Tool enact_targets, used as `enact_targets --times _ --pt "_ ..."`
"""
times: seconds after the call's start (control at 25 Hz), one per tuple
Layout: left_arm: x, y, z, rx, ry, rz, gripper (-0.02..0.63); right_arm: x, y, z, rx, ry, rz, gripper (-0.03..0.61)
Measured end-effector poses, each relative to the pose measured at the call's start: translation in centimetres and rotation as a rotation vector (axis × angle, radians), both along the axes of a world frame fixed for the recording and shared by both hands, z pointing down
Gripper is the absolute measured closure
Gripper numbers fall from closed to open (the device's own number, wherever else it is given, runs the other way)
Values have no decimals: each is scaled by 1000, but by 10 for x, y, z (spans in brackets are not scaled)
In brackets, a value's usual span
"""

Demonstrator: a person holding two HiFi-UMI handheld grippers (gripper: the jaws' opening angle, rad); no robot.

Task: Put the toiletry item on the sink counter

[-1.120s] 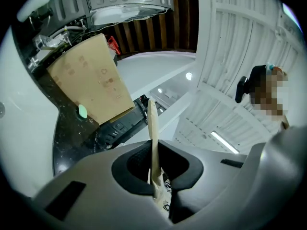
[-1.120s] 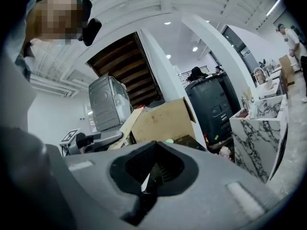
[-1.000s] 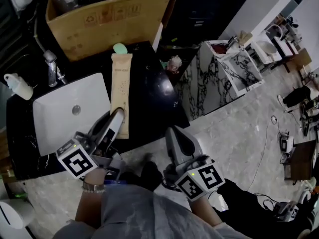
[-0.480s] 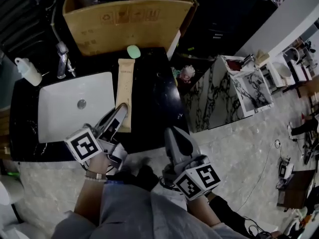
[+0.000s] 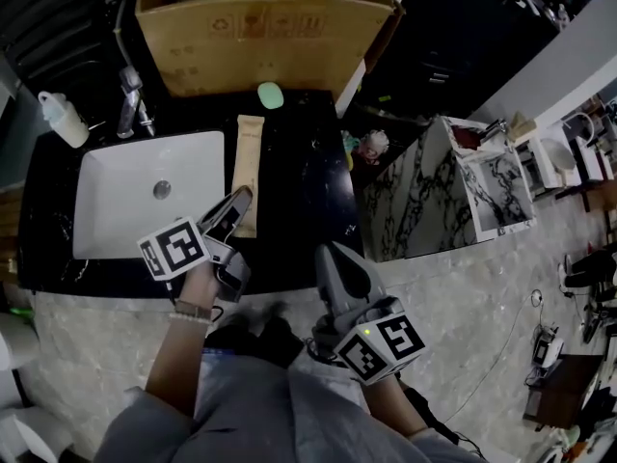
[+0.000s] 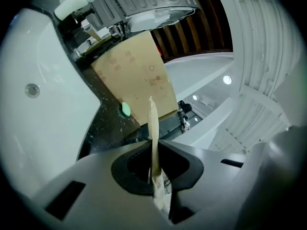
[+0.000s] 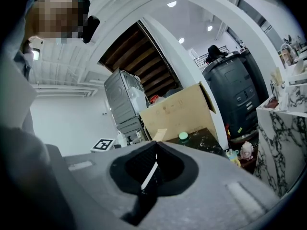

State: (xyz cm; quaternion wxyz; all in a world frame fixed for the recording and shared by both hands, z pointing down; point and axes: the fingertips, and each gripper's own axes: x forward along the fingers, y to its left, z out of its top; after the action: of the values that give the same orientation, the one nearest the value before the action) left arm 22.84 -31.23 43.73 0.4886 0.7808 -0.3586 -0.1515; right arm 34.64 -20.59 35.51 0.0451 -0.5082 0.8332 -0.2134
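We find the left gripper (image 5: 234, 210) over the near edge of the black counter (image 5: 299, 191), just right of the white basin (image 5: 116, 191). Its jaws are nearly closed and pinch the near end of the tan tube (image 5: 249, 157). In the left gripper view the tube runs edge-on between the two pads, and both pads press on its flat faces. From the grip the tube reaches toward the far side of the counter, parallel to the right rim of the basin and just beside it. We cannot tell whether its far end rests on the counter or hangs slightly above it. A small green oval object (image 5: 271, 95) lies on the counter past the tube's far end, apart from it. A cardboard box (image 5: 270, 32) stands behind the object at the far edge. The faucet (image 5: 132, 99) stands at the far side of the basin, and a pale bottle (image 5: 61, 119) stands at the far left corner of the counter. The right gripper (image 5: 330, 258) is nearer to us than the counter and right of the left gripper, over the pale stone floor (image 5: 463, 287). In the right gripper view its jaws are closed together with only a thin sliver between them, and they hold nothing. A marble-patterned cabinet (image 5: 453, 201) stands to the right, well apart from both grippers.
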Motion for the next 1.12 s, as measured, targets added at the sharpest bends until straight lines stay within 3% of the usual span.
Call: enact_targets --times 0.44,0.68,1.12 --pt "-10 -21 55 -164 -87 -66 580 0 -8 4 -14 -6 -36 580" --pt "-13 -29 71 -225 -121 -105 580 1 -12 6 -18 -7 -47 580" --pt "-9 -35 89 -297 -271 -101 580 5 -15 7 -20 -11 -47 580"
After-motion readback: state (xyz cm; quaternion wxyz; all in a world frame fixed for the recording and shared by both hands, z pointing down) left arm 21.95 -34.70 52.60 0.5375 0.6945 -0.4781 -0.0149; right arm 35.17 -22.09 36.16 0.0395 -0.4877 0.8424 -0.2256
